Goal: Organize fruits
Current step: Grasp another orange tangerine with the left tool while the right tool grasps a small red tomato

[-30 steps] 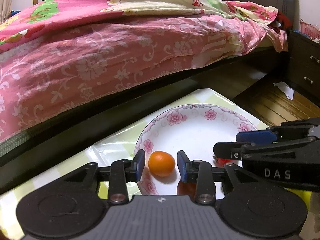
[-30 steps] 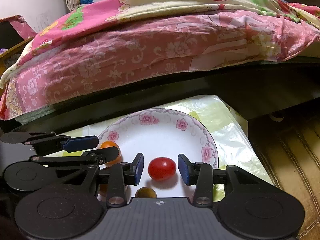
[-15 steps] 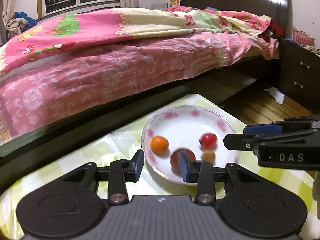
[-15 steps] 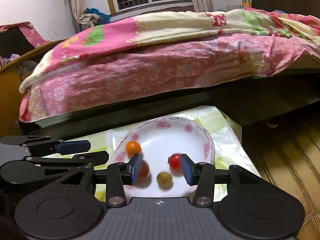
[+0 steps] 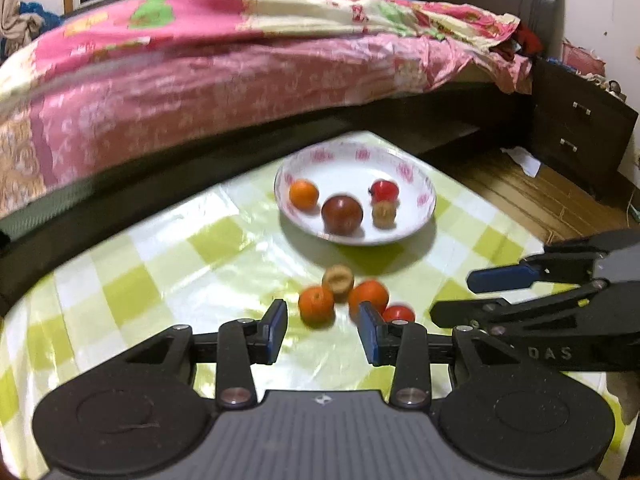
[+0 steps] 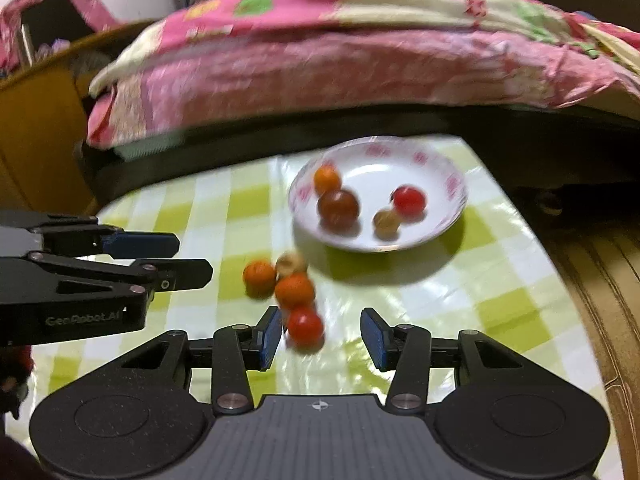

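Observation:
A white floral plate holds an orange, a dark red fruit, a red tomato and a tan fruit. Nearer on the checked cloth lie two oranges, a tan fruit and a red tomato. My left gripper is open, just short of the loose oranges. My right gripper is open, with the loose tomato just beyond its left finger and not gripped.
A green and white checked plastic cloth covers the round table. Behind it stands a bed with a pink floral quilt. A dark nightstand and wooden floor lie to the right, past the table edge.
Both grippers have drawn back from the plate, leaving the orange and the red tomato lying in it. The loose fruits on the cloth have come into view.

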{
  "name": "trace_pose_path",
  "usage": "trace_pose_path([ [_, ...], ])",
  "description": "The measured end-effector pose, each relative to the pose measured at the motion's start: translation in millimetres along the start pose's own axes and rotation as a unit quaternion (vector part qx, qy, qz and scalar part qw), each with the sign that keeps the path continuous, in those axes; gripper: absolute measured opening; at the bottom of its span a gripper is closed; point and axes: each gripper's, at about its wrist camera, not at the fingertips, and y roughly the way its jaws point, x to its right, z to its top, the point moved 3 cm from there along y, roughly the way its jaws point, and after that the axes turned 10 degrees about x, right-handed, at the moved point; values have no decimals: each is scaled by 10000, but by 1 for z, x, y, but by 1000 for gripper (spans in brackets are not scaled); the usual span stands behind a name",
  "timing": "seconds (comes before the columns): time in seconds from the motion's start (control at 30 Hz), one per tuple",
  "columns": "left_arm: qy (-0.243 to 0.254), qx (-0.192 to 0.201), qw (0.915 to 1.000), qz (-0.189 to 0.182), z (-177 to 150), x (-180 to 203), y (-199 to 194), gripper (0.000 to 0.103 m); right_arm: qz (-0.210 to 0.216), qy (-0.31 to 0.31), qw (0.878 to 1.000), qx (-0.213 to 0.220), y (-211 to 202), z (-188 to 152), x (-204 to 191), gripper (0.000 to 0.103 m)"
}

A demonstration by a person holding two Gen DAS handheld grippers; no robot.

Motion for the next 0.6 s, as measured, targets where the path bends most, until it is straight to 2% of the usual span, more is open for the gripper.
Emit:
trace_pose_path([
  [0.47, 61, -366, 9992, -125, -17, -10, 25, 46, 270, -468, 9974, -475, 51, -10, -13, 44],
  [0.6, 138, -377, 9991, -166, -15, -11, 37, 46, 241, -513, 9965, -609, 60, -12, -13, 29],
])
